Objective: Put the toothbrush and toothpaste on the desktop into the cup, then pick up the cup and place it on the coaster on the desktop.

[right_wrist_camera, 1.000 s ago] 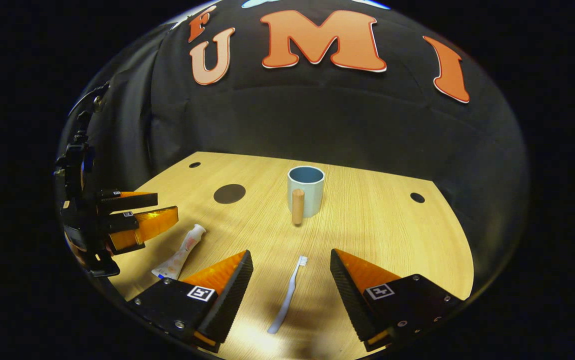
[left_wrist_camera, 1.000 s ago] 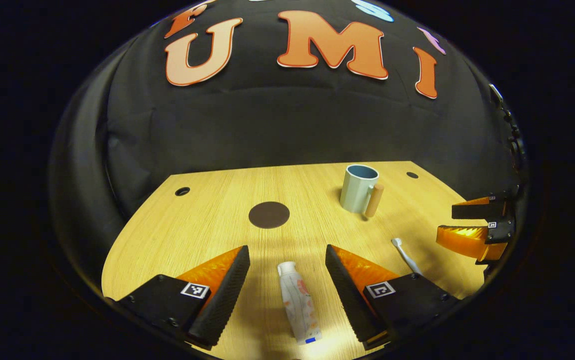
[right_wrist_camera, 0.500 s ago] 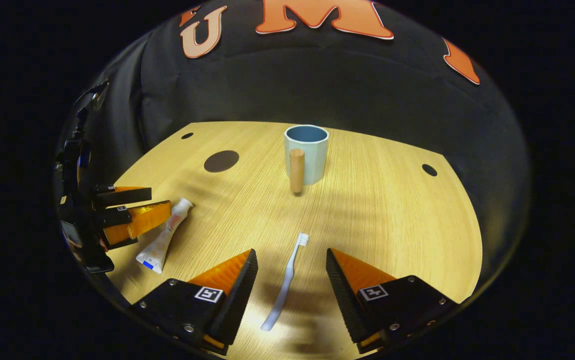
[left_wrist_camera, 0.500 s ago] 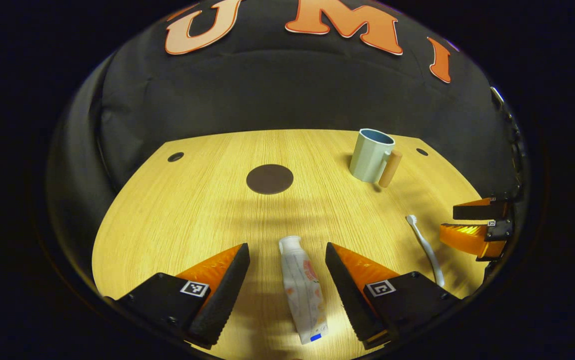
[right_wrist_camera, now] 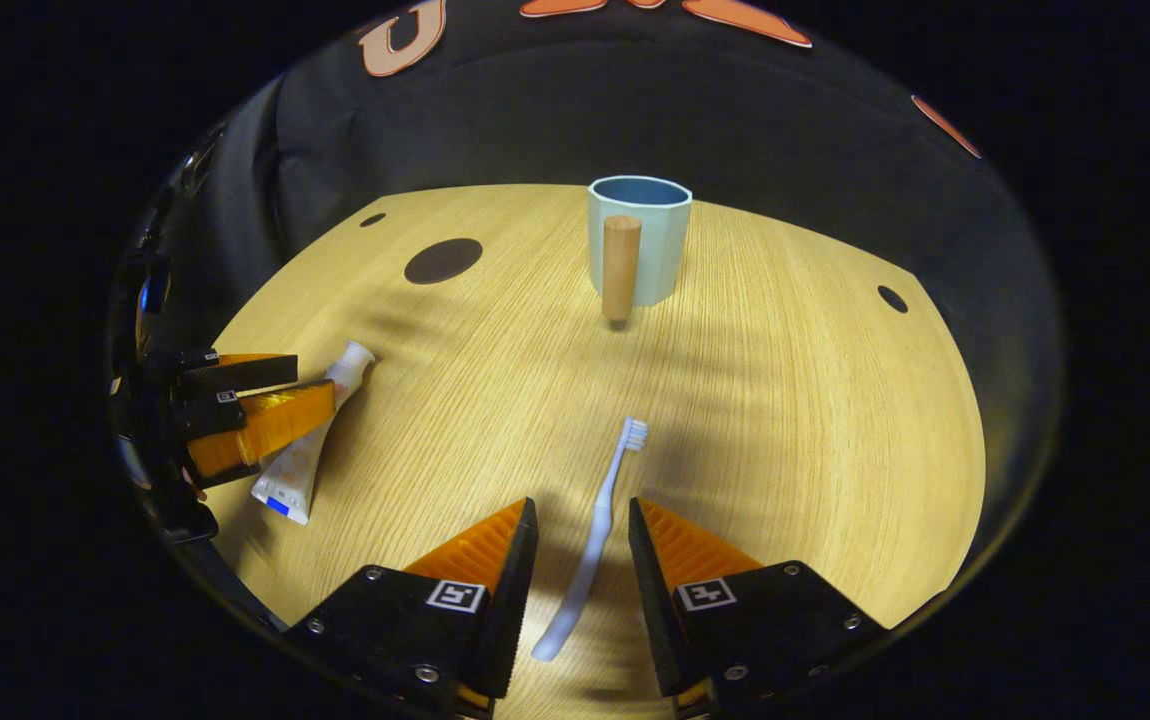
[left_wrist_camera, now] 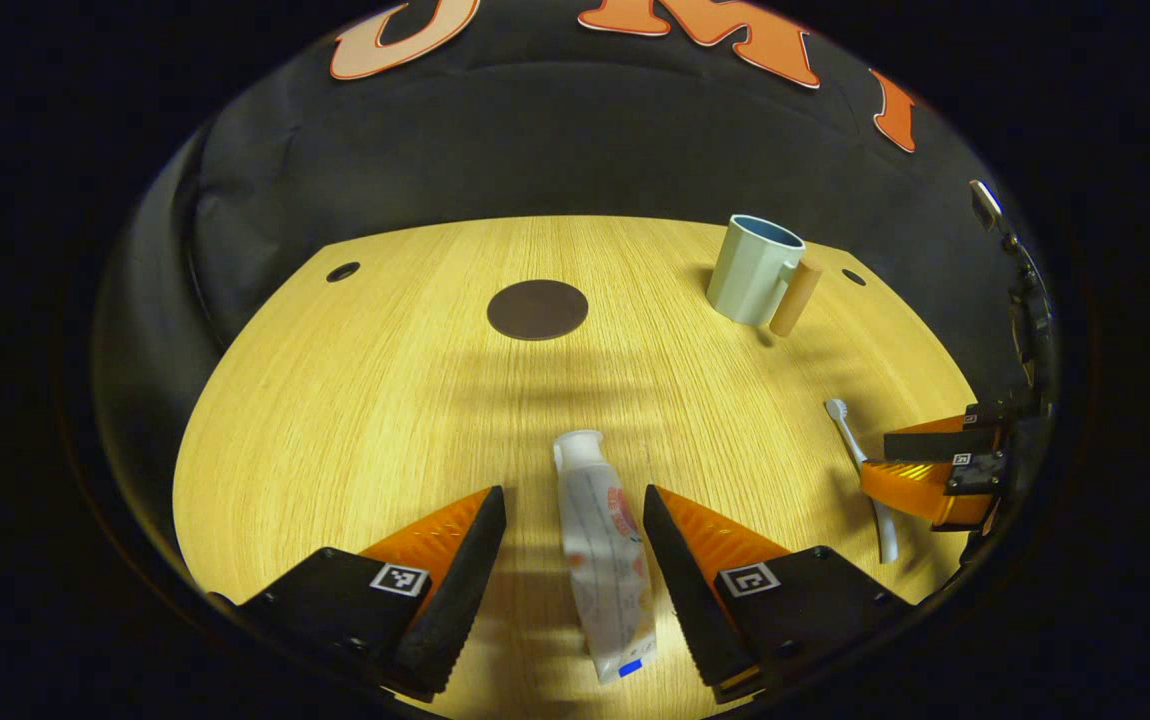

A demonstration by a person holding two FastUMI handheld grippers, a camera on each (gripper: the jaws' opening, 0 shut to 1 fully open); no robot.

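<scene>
Toothbrush (right_wrist_camera: 595, 535): flat on desk (right_wrist_camera: 785, 420) between right gripper (right_wrist_camera: 580, 520) fingers, narrowed, apparently not yet pinching. Light, thin, slippery; grip mid-handle.
Toothpaste (left_wrist_camera: 600, 545): between left gripper (left_wrist_camera: 575, 510) fingers, spread apart. Soft tube, squashes; grip mid-body.
Writing: tube print unreadable.
Cup (right_wrist_camera: 640, 240): upright, far; coaster (left_wrist_camera: 537, 309) apart.

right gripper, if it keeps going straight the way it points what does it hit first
The toothbrush: its handle already lies between the right gripper fingers on the desktop. Farther along the same line stands the cup, well beyond; depth is hard to judge.
</scene>
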